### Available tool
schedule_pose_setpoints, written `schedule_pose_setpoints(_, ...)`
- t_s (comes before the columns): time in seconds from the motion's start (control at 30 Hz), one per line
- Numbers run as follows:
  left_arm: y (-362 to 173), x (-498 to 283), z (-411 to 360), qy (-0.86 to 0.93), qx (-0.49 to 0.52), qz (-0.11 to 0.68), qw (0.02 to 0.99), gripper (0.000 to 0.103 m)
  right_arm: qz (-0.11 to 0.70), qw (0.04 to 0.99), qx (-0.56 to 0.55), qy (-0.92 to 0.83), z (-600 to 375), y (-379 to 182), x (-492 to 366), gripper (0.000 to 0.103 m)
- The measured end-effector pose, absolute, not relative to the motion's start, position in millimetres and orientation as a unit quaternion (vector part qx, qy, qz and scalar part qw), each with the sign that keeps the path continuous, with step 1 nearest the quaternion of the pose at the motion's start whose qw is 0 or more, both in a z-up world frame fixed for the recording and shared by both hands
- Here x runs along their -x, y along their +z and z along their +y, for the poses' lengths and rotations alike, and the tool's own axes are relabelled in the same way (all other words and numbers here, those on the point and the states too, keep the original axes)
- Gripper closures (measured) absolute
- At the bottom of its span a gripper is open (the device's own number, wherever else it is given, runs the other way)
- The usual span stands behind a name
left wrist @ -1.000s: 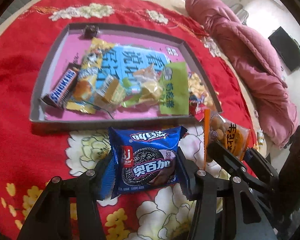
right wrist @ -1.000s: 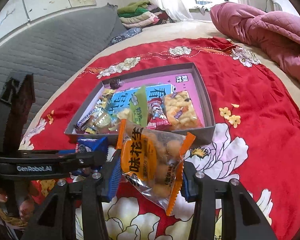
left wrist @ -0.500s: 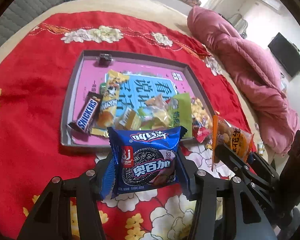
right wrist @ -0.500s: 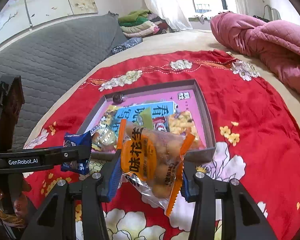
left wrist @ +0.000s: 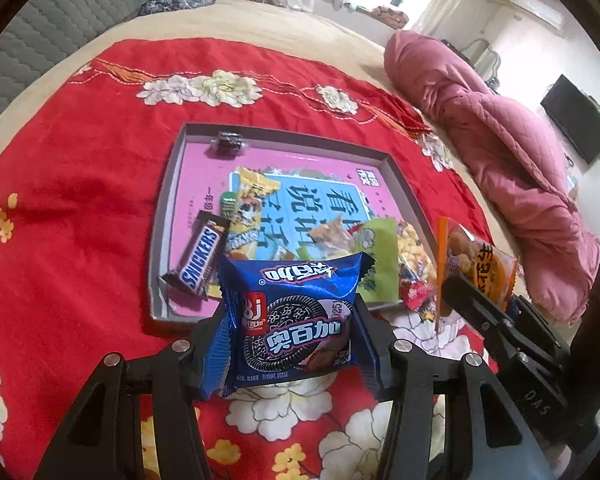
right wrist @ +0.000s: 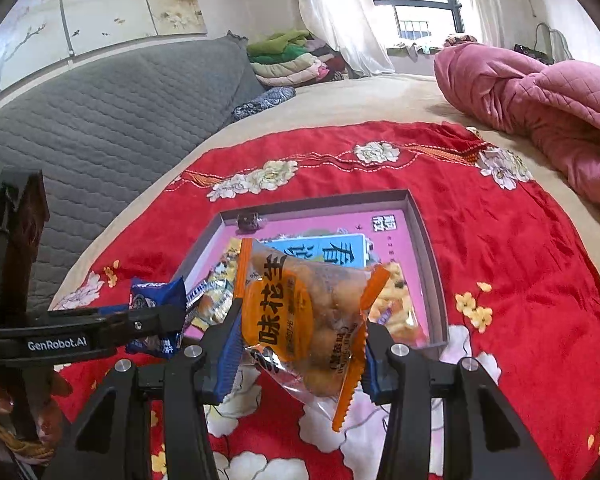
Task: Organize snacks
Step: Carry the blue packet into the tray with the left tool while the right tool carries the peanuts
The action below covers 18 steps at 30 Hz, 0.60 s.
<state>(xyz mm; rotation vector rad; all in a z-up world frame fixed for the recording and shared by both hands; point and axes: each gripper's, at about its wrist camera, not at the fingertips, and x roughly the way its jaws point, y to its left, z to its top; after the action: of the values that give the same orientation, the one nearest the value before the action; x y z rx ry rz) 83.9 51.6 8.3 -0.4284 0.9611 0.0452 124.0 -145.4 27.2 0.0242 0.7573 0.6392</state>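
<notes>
A: Largest first?
B: Red floral cloth (left wrist: 80, 184) spread over a bed, pink quilt (left wrist: 500, 168) bunched along the right edge.
A: Then?
B: Shallow grey box (left wrist: 168, 216) with pink floor, lying on the cloth. Inside: Snickers bar (left wrist: 198, 258) at the near left, yellow packet (left wrist: 248, 208) just beside it, green packet (left wrist: 380, 256) and a clear bag of yellow puffs (left wrist: 410, 248) towards the near right, small dark candy (left wrist: 228, 142) alone at the far left corner.
A: Held things?
B: Blue cookie pack (left wrist: 294, 320), off the cloth, in front of the box's near wall, pinched at both side edges by the left gripper (left wrist: 290, 344). Orange peanut bag (right wrist: 304, 320), likewise aloft near the box's near edge, clamped in the right gripper (right wrist: 300, 350).
</notes>
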Motion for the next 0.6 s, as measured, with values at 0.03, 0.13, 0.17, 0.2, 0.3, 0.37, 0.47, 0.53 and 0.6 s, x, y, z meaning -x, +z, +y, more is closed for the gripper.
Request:
schedule_pose_setpoints(0.03, 8, -85, 54, 0.024, 0.205, 0.458, 0.865, 0.047, 0.362, 0.88, -0.012, 0.307, -144, 28, -125, 0.055)
schedule_pose_setpoints(0.13, 6, -88, 61, 0.031, 0.208, 0.458, 0.864, 0.047, 0.361, 0.88, -0.01, 0.308, -138, 28, -130, 0.054)
schedule_pose_setpoints(0.17, 4, -89, 63, 0.034, 0.209, 0.459, 0.863, 0.047, 0.362, 0.88, -0.01, 0.309, -138, 28, -131, 0.054)
schedule_pose_setpoints(0.2, 3, -90, 64, 0.036, 0.21, 0.459, 0.862, 0.047, 0.363, 0.879, -0.01, 0.309, -136, 27, -133, 0.054)
schedule_pose_setpoints(0.3, -2, -95, 71, 0.044, 0.213, 0.46, 0.861, 0.047, 0.37, 0.876, -0.006, 0.309, -129, 22, -139, 0.054)
schedule_pose_setpoints(0.37, -4, -99, 74, 0.05, 0.214, 0.457, 0.862, 0.047, 0.373, 0.876, -0.001, 0.307, -126, 19, -142, 0.054)
schedule_pose_setpoints(0.47, -7, -105, 78, 0.058, 0.213, 0.454, 0.863, 0.047, 0.376, 0.875, 0.012, 0.305, -118, 15, -146, 0.054)
schedule_pose_setpoints(0.53, -10, -109, 80, 0.062, 0.211, 0.455, 0.863, 0.047, 0.377, 0.874, 0.026, 0.304, -111, 12, -149, 0.054)
schedule_pose_setpoints(0.6, -14, -112, 81, 0.066, 0.212, 0.458, 0.861, 0.047, 0.377, 0.874, 0.037, 0.305, -105, 9, -151, 0.054)
